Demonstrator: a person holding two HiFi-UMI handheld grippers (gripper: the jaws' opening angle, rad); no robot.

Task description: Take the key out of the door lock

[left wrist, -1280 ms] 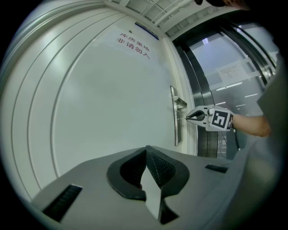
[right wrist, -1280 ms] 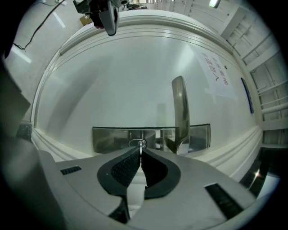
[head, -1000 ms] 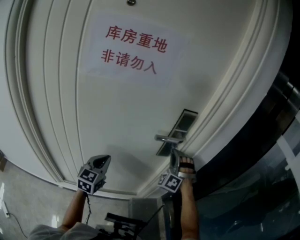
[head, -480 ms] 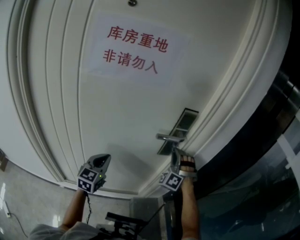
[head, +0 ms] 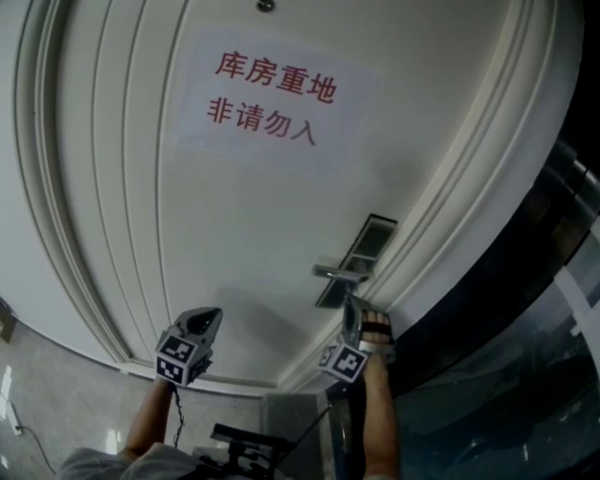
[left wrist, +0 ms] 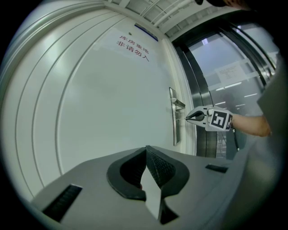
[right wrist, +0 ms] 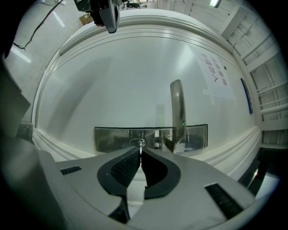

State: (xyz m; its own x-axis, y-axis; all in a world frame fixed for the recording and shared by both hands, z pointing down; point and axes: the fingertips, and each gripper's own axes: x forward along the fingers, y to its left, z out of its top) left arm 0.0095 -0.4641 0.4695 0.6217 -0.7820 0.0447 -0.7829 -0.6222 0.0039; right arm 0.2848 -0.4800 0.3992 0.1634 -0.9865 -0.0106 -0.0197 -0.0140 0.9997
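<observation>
Only a thin edge of the key (right wrist: 141, 144) shows between the pinched jaw tips of the right gripper (right wrist: 140, 155); its blade is hidden in the lock. In the head view the key is too small to make out. There the right gripper covers the near end of the lock plate (head: 361, 251). The left gripper (right wrist: 107, 12) is cut off by the right gripper view's top edge.

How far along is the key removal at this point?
Done: the right gripper is at the lock plate, jaws closed on the key. In hand: that grip; the key sits in the lock plate, not yet pulled out. Remaining: draw it straight out. The left gripper hangs shut and empty, away from the lock plate.
</observation>
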